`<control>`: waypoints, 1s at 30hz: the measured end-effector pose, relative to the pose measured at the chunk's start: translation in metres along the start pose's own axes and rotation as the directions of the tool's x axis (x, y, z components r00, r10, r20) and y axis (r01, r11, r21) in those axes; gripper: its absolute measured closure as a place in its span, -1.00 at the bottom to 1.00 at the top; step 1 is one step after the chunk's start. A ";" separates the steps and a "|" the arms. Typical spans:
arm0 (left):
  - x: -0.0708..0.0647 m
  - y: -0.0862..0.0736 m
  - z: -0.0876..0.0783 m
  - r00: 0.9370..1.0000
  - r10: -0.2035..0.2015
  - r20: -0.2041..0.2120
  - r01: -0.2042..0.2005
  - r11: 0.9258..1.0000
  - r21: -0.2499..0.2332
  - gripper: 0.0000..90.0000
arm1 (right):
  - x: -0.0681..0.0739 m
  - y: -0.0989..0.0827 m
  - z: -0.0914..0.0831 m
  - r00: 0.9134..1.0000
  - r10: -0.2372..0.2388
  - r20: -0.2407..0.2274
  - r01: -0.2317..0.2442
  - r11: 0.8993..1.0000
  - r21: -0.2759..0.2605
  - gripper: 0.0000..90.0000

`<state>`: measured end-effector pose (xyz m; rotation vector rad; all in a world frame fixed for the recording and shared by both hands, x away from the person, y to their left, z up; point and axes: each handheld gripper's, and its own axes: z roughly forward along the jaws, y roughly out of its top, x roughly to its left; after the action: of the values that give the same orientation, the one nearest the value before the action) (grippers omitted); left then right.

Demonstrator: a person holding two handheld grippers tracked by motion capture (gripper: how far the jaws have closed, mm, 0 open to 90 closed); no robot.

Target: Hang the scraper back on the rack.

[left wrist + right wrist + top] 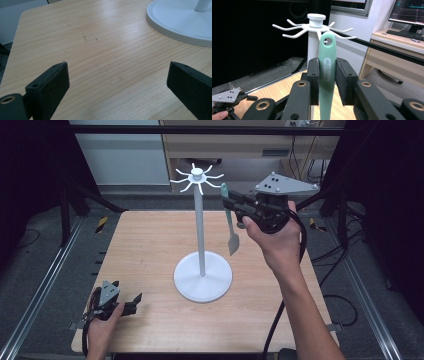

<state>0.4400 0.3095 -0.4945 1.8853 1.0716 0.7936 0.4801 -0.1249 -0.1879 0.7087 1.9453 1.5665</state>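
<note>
Right gripper [327, 82] clenches a green utensil [327, 75] upright, just right of the white rack [201, 235] hooks [342, 36]. Risk: the handle hole misses a hook, knocking the rack. Left gripper [117, 87] rests released, near left on the table [100, 50].

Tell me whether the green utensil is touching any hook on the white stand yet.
Cannot tell. In the right gripper view the green utensil overlaps the hooks; the high view suggests a gap beside the white stand, not plainly.

One white hook stand [201, 242], one green spatula [231, 227], one wooden table [145, 250].
</note>
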 end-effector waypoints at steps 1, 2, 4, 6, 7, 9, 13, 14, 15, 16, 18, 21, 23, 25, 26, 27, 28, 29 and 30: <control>0.000 0.000 0.000 1.000 0.002 -0.001 -0.002 1.000 0.000 -0.91 | 0.000 0.000 0.000 1.000 -0.002 0.001 0.002 1.000 0.000 0.64; 0.000 0.000 0.000 1.000 0.002 -0.001 -0.002 1.000 0.000 -0.91 | 0.000 0.000 0.001 1.000 -0.002 -0.001 0.002 1.000 0.000 0.64; 0.000 0.000 0.000 1.000 0.000 0.000 0.000 1.000 0.000 -0.91 | 0.001 0.000 0.001 1.000 -0.004 -0.003 0.004 1.000 0.002 0.64; 0.000 0.000 0.000 1.000 0.003 0.000 -0.003 1.000 0.001 -0.91 | 0.001 0.001 0.002 1.000 -0.005 -0.006 0.005 1.000 0.004 0.64; 0.000 0.000 0.000 1.000 0.002 0.000 -0.002 1.000 0.001 -0.91 | 0.002 0.001 0.002 1.000 -0.006 -0.005 0.006 1.000 0.004 0.64; 0.000 0.000 0.000 1.000 0.002 0.000 -0.002 1.000 0.000 -0.91 | 0.002 0.001 0.002 1.000 -0.005 -0.006 0.005 1.000 0.005 0.64; 0.000 0.000 0.000 1.000 0.003 0.001 -0.003 1.000 0.001 -0.91 | 0.003 0.001 0.004 1.000 -0.007 -0.010 0.007 1.000 0.010 0.64; 0.000 0.000 0.000 1.000 0.003 0.001 -0.003 1.000 0.001 -0.91 | 0.003 0.001 0.005 1.000 -0.005 -0.010 0.005 1.000 0.012 0.64; 0.000 0.000 0.000 1.000 0.003 0.001 -0.003 1.000 0.001 -0.91 | 0.003 0.001 0.005 1.000 -0.004 -0.011 0.004 1.000 0.012 0.64; 0.000 0.000 0.000 1.000 0.003 0.001 -0.003 1.000 0.001 -0.91 | 0.003 0.001 0.005 1.000 -0.003 -0.010 0.003 1.000 0.012 0.64; 0.000 0.000 0.000 1.000 0.003 0.001 -0.003 1.000 0.001 -0.91 | 0.003 0.001 0.006 1.000 -0.003 -0.008 0.003 1.000 0.013 0.64; 0.000 0.000 0.000 1.000 0.003 0.001 -0.003 1.000 0.001 -0.91 | 0.002 0.001 0.006 1.000 -0.004 -0.005 0.004 1.000 0.016 0.64; 0.000 0.000 0.000 1.000 0.002 0.002 -0.002 1.000 0.002 -0.91 | 0.002 0.000 0.006 1.000 -0.006 -0.003 0.006 1.000 0.020 0.64; 0.000 0.000 0.000 1.000 0.002 0.003 -0.002 1.000 0.002 -0.91 | 0.002 0.000 0.007 1.000 -0.012 0.002 0.012 1.000 0.024 0.64; 0.000 0.000 0.000 1.000 0.003 0.003 -0.003 1.000 0.003 -0.91 | 0.002 0.000 0.007 1.000 -0.013 0.002 0.013 1.000 0.025 0.64; 0.000 0.000 0.000 1.000 0.003 0.004 -0.003 1.000 0.003 -0.91 | 0.002 0.001 0.007 1.000 -0.013 0.002 0.013 1.000 0.025 0.64; 0.000 0.000 0.000 1.000 0.003 0.004 -0.003 1.000 0.003 -0.91 | 0.002 0.001 0.007 1.000 -0.013 0.002 0.013 1.000 0.025 0.64; 0.000 0.000 0.000 1.000 0.003 0.004 -0.003 1.000 0.003 -0.91 | 0.002 0.001 0.008 1.000 -0.012 0.004 0.012 1.000 0.026 0.64; 0.000 0.000 0.000 1.000 0.001 0.003 -0.001 1.000 0.002 -0.91 | 0.001 0.001 0.009 1.000 -0.011 0.003 0.011 1.000 0.028 0.64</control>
<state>0.4402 0.3091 -0.4948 1.8883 1.0698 0.7901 0.4856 -0.1176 -0.1885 0.7106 1.9690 1.5330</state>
